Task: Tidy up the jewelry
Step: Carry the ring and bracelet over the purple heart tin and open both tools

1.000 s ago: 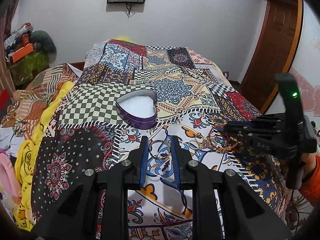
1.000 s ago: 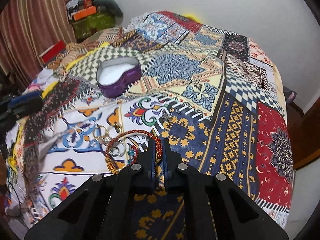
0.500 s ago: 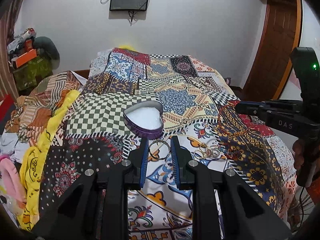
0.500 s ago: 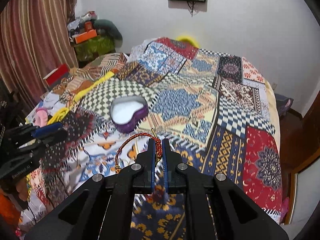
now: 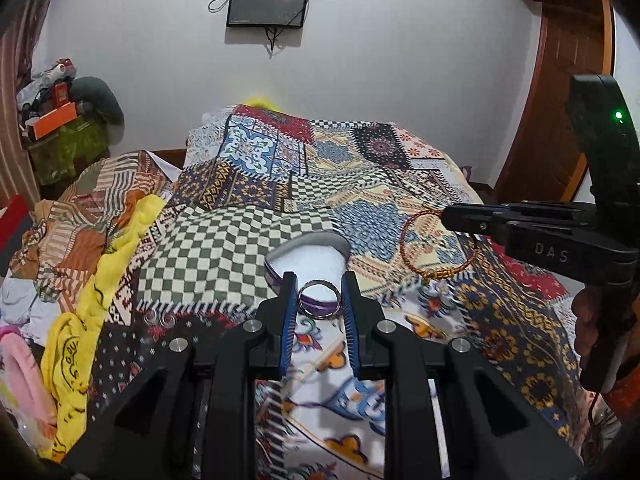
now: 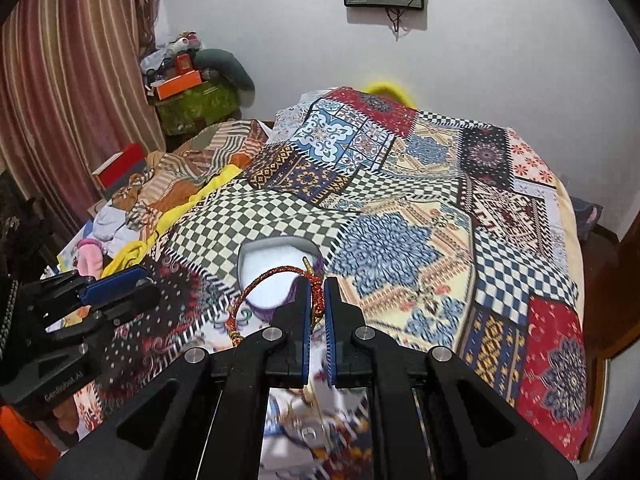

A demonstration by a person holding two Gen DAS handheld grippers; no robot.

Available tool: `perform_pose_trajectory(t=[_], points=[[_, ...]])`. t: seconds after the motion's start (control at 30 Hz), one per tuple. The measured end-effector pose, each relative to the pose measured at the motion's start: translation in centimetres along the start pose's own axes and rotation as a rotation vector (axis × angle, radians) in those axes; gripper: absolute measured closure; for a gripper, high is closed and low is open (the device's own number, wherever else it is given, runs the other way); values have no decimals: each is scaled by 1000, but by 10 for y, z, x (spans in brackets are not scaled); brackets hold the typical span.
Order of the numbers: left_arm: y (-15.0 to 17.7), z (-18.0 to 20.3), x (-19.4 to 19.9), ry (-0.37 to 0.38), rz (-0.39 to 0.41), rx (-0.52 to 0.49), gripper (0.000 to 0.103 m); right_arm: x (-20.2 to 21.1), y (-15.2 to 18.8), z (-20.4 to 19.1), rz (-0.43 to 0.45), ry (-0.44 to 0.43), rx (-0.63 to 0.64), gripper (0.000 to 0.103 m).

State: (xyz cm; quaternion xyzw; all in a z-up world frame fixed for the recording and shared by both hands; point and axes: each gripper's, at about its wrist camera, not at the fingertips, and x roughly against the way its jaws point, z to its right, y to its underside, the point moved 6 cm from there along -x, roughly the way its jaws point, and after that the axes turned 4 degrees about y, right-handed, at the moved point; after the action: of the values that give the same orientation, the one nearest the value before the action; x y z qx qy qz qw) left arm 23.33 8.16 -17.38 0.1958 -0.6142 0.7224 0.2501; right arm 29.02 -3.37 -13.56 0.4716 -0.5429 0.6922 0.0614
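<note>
My left gripper (image 5: 319, 294) is shut on a silver bangle (image 5: 319, 305) and holds it above the bed, just in front of the purple heart-shaped box (image 5: 308, 256) with its white lining. My right gripper (image 6: 317, 298) is shut on a red-and-gold bangle (image 6: 276, 292), which hangs to its left over the same box (image 6: 272, 276). In the left wrist view the right gripper (image 5: 446, 216) comes in from the right with the red-and-gold bangle (image 5: 436, 248) dangling right of the box. In the right wrist view the left gripper (image 6: 116, 292) is at the left.
A patchwork bedspread (image 5: 360, 184) covers the bed. Piled clothes and a yellow cloth (image 5: 116, 240) lie along its left side. A wooden door (image 5: 560, 100) stands at the right, a wall screen (image 5: 268, 2) at the back. More jewelry lies blurred on the spread below the right gripper (image 6: 308, 428).
Both grippers have risen off the bedspread with their bangles and moved toward the heart box. The red-and-gold bangle was lifted off the jewelry pile.
</note>
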Motion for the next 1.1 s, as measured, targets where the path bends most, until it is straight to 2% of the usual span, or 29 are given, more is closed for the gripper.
perform_pose_trajectory(t=[0.27, 0.5, 0.67, 0.83, 1.1], points=[[-21, -18, -24, -9, -3, -5, 82, -37, -17, -10, -38, -6, 14, 97], [-32, -32, -54, 10, -43, -20, 82, -83, -23, -15, -143, -23, 28, 97], [-28, -39, -82, 50, -106, -13, 82, -105, -21, -17, -222, -46, 23, 97], [-18, -40, -107, 62, -169, -28, 82, -118, -18, -18, -264, -45, 46, 97], [-8, -33, -127, 77, -220, -51, 82, -127, -10, -19, -325, -67, 47, 96]])
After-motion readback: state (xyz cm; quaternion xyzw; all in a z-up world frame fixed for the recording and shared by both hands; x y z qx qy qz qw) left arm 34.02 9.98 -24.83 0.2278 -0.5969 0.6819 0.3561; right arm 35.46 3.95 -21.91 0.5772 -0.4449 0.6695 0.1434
